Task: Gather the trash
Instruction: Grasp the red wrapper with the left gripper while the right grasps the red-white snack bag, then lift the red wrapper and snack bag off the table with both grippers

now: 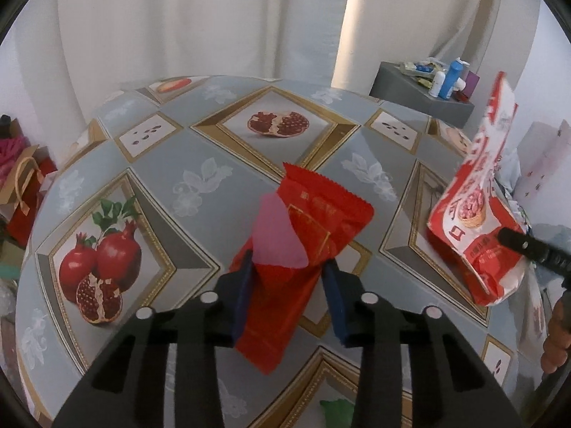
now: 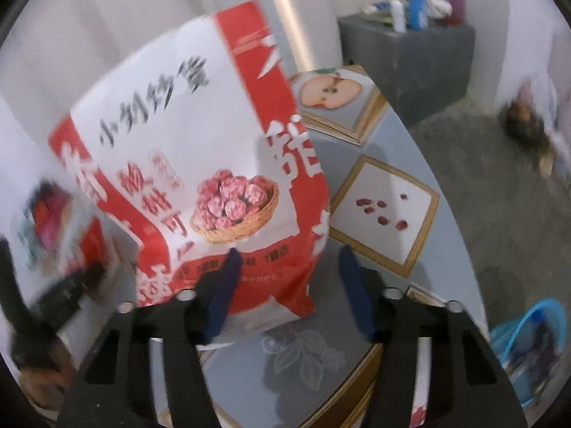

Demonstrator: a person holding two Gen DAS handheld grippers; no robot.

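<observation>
A red foil snack wrapper with a pink patch sits between the blue pads of my left gripper, which is shut on its lower part above the patterned table. My right gripper holds a large red-and-white snack bag with a basket picture, lifted off the table; its jaws stand fairly wide with the bag's lower edge between them. The same bag shows at the right of the left wrist view, with the right gripper's finger on it.
A grey box with bottles stands beyond the table's far right corner. A blue basket sits on the floor at the right. Paper bags stand left of the table. A green scrap lies at the near table edge.
</observation>
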